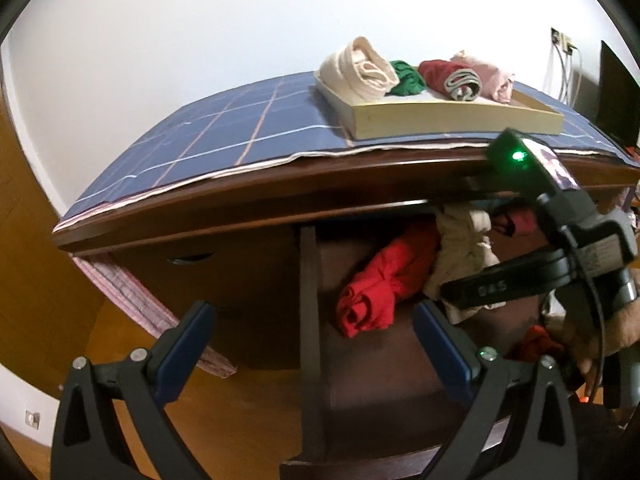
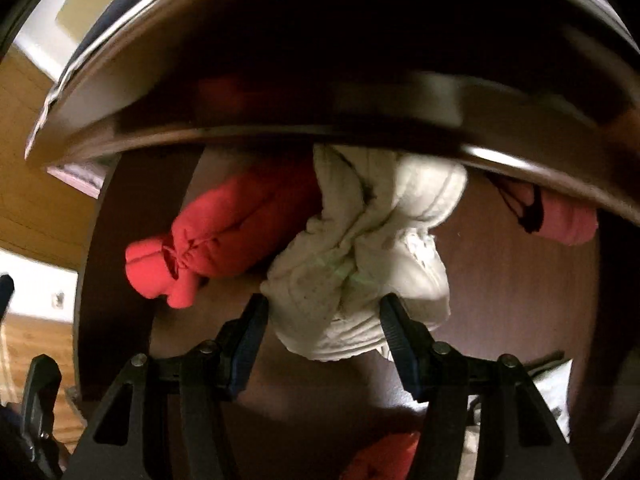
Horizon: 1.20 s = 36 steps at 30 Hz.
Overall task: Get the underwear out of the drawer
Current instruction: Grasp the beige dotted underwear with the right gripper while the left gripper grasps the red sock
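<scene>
The right gripper (image 2: 323,312) reaches into the open drawer (image 2: 500,264), its two fingers set either side of a bunched cream-white pair of underwear (image 2: 360,264). Both pads touch the fabric at its lower edge, the jaws partly closed around it, though whether the cloth is truly pinched or merely bracketed I cannot tell. At about ten o'clock from that bundle lies a rolled red pair of underwear (image 2: 216,236), just beside it and touching along one side. At two o'clock, tucked under the dresser's top edge, sits a pink rolled pair (image 2: 568,216) with dark trim, well apart from the white one. Another red piece (image 2: 384,456) shows at the bottom of the right wrist view, blurred.

From the left wrist view, the left gripper (image 1: 314,320) hangs wide open in front of the drawer with nothing between its fingers. The right gripper's body (image 1: 560,240) crosses the frame at three o'clock, a green light glowing on it. The red roll (image 1: 380,292) and the cream bundle (image 1: 460,252) lie in the drawer beyond.

On the dresser top, a blue checked cloth (image 1: 224,136) covers the surface, and at one o'clock a shallow pale wooden tray (image 1: 452,120) carries several rolled garments (cream, green, red, pink).
</scene>
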Motion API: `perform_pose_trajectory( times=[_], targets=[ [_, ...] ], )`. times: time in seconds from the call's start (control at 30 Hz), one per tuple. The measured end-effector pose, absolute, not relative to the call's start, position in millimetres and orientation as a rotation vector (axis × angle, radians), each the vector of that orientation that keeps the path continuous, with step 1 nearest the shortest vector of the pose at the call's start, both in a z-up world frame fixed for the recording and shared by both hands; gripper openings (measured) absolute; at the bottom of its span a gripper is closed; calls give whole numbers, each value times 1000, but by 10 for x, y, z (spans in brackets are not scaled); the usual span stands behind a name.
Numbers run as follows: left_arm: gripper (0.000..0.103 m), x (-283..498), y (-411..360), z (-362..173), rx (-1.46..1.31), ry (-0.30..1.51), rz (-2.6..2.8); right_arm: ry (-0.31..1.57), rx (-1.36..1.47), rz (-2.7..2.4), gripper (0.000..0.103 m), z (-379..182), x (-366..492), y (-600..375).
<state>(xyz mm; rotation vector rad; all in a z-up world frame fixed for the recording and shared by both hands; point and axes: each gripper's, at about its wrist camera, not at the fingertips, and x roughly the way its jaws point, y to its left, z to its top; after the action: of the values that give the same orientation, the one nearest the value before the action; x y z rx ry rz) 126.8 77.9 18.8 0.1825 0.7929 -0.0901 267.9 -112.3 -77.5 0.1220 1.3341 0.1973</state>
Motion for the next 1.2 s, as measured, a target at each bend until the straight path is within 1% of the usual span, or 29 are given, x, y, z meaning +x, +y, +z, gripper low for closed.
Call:
perform_pose_trajectory(
  times=[0.07,0.13,0.17,0.23,0.27,0.3,0.37,0.43,0.47,0.67,0.77,0.83,1.0,1.13,1.2],
  targets=[
    [100,1293,755,185,188,798,-107,1342,48,222,60,-815,2696,-1033],
    [100,1309,720,183,205,798,-124,1343,18,241,40,-846,2700,-1011],
    [100,1318,704,179,215,800,-129,1345,-30,247,26,-874,2699,-1006],
    [100,1344,670,161,238,811,-138,1346,-62,265,22,-902,2687,-1028],
    [100,1356,650,155,251,815,-145,1348,-68,275,13,-913,2675,-1053],
    [99,1366,629,157,263,816,-159,1351,-76,285,11,-928,2659,-1080],
    [97,1374,614,161,262,826,-194,1368,-80,300,10,-954,2571,-1193],
    [92,1390,561,154,271,843,-258,1389,-70,315,10,-994,2477,-1323],
    [91,1400,526,149,287,849,-276,1398,-65,323,10,-1016,2418,-1386],
    [91,1479,205,100,420,893,-438,1417,-64,333,10,-1068,2092,-1677],
    [89,1583,81,59,446,921,-481,1416,-46,331,10,-1091,2034,-1746],
    [86,1687,3,4,479,941,-474,1411,-42,328,10,-1104,2074,-1751],
    [86,1881,-146,-206,564,1005,-455,1399,-1,356,12,-1127,2092,-1808],
    [84,2008,-266,-394,659,1055,-458,1353,-15,372,13,-987,2120,-1774],
    [84,2060,-298,-465,680,1088,-465,1330,-6,376,16,-919,2099,-1796]
  ],
)
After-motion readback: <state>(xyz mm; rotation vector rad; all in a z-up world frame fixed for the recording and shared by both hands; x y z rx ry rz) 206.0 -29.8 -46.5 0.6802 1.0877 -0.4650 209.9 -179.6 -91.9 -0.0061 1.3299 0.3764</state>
